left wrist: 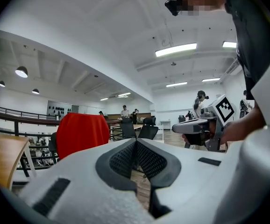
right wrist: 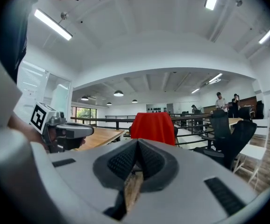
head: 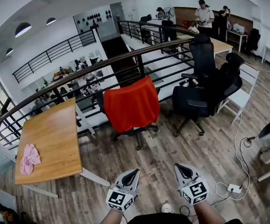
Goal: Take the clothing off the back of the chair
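Head view: a wooden floor (head: 172, 143) is seen, bounded by a dark railing (head: 79, 73) above a lower level. A wooden table (head: 55, 129) is set at the left against the railing. A chair (head: 127, 133) is placed just right of it, and a red garment (head: 131, 104) is draped over its back, well apart from both grippers. The left gripper (head: 133, 172) and right gripper (head: 181, 168) are held side by side, pointed toward the chair, each with jaws pressed together and nothing gripped. A pink cloth (head: 29, 158) is laid on the table's near left corner.
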### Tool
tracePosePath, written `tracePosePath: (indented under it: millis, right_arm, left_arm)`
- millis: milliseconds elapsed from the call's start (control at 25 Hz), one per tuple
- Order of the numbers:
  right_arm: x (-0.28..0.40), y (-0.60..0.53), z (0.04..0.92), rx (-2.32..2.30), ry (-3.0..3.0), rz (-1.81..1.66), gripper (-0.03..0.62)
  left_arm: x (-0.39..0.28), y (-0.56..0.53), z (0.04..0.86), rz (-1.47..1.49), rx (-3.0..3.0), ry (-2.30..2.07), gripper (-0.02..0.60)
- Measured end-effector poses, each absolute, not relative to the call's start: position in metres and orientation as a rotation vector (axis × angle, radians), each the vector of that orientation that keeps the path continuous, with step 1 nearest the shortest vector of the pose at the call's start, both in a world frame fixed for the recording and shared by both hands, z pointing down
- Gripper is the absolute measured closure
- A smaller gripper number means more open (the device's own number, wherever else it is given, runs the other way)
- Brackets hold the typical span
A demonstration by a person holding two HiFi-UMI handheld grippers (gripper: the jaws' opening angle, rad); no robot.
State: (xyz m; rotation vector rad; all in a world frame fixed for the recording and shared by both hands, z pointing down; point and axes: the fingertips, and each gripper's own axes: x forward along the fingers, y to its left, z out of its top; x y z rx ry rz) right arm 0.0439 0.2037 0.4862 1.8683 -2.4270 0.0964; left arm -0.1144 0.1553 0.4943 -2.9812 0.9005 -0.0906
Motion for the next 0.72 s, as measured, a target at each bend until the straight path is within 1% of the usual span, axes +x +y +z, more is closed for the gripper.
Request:
tracePosePath:
  millis: [160, 480, 720]
  right_arm:
    - [0.053, 0.185, 0.484, 1.802, -2.475, 0.073, 0.592]
    - [0.067, 0.147, 0.479, 1.737, -2.55, 0.07, 0.592]
    - [0.072, 0.104, 0.493, 1.697, -2.569, 0.089, 0.592]
  left_arm:
    - [-0.104, 0.14, 0.494, -0.114, -2.953, 0.961, 0.566]
    - [-0.105, 0.108, 0.496, -0.11, -2.935, 1.122, 0.566]
    - [-0.11, 0.069, 0.508, -0.102, -2.923, 1.204, 0.566]
